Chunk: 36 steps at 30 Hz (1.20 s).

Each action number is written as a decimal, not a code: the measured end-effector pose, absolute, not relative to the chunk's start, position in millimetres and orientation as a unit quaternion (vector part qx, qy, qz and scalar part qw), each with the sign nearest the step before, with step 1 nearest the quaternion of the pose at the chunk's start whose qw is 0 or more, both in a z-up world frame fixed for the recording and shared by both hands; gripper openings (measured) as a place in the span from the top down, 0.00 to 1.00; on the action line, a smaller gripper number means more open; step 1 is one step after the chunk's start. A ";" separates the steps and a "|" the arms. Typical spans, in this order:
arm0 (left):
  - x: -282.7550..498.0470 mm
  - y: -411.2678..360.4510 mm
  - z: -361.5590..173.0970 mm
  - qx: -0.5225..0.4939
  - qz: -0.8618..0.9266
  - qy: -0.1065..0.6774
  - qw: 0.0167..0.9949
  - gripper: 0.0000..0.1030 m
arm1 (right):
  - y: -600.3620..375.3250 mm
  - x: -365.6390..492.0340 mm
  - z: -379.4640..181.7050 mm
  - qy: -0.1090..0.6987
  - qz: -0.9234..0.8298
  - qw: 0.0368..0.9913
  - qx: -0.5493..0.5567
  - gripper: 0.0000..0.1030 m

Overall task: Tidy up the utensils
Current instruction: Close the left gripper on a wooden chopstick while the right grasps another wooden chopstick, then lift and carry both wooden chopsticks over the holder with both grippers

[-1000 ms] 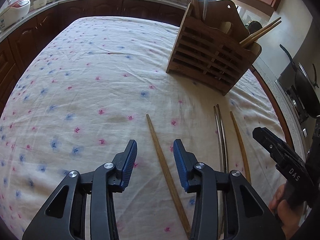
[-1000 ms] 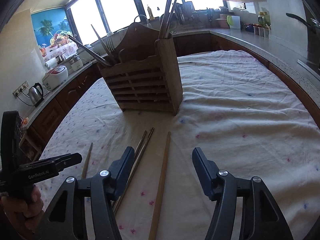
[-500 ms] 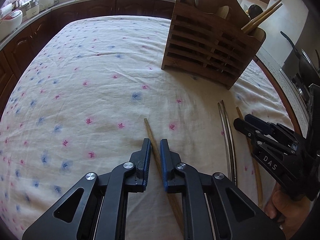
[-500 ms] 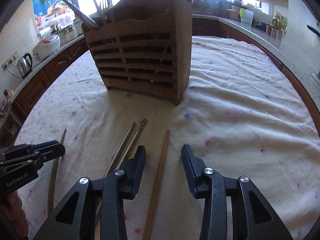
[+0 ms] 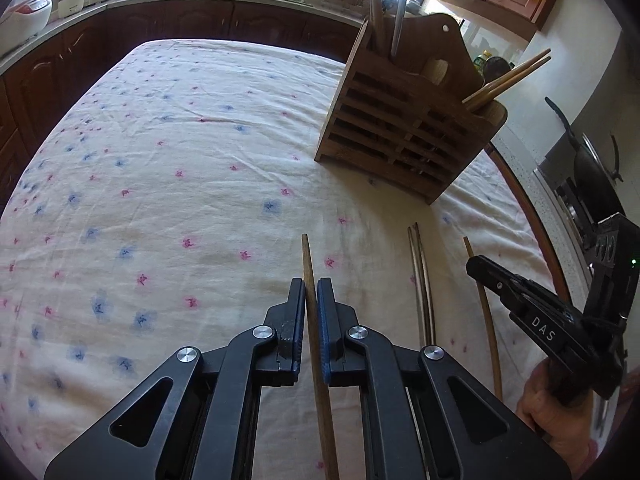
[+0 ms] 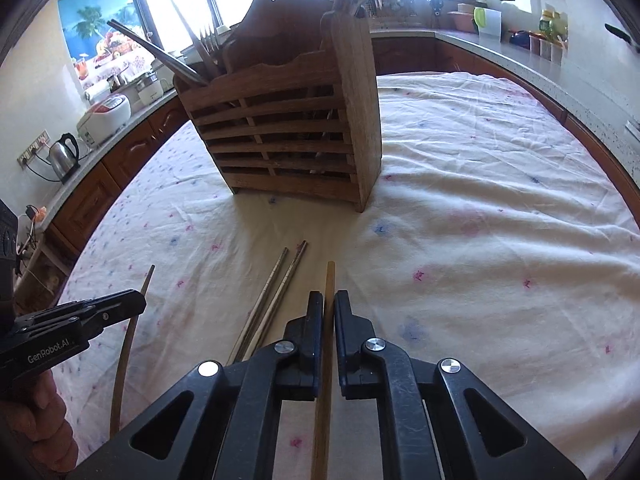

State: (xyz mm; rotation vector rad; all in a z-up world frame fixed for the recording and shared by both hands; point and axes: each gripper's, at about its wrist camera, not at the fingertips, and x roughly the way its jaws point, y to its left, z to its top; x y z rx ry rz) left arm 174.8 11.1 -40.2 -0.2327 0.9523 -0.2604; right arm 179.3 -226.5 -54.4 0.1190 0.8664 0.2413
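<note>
Both grippers clamp separate wooden chopsticks off the cloth: left gripper [image 5: 311, 294] on one chopstick [image 5: 307, 256], right gripper [image 6: 328, 306] on another [image 6: 329, 280], for the rack [image 6: 288, 136] beyond.

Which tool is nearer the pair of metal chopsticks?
Right. The right tool sits close beside the pair of metal chopsticks; the left tool is farther, on their other side.

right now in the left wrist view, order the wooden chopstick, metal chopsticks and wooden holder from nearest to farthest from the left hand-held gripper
1. Wooden chopstick, between the fingers of the left hand-held gripper.
2. Metal chopsticks, flat on the cloth just to the right.
3. Wooden holder, standing farther ahead, to the right.
</note>
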 end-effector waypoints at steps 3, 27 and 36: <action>166.6 15.1 -21.8 -0.120 -0.134 0.437 0.881 0.95 | -230.6 169.4 -38.3 0.401 0.122 0.905 0.070 0.95; 126.3 40.6 81.8 -0.158 -0.178 0.319 0.917 0.95 | -264.7 109.3 102.7 0.222 0.136 0.959 0.113 0.95; 125.5 43.6 91.2 -0.161 -0.173 0.304 0.923 0.95 | -267.1 107.7 108.7 0.209 0.136 0.961 0.117 0.95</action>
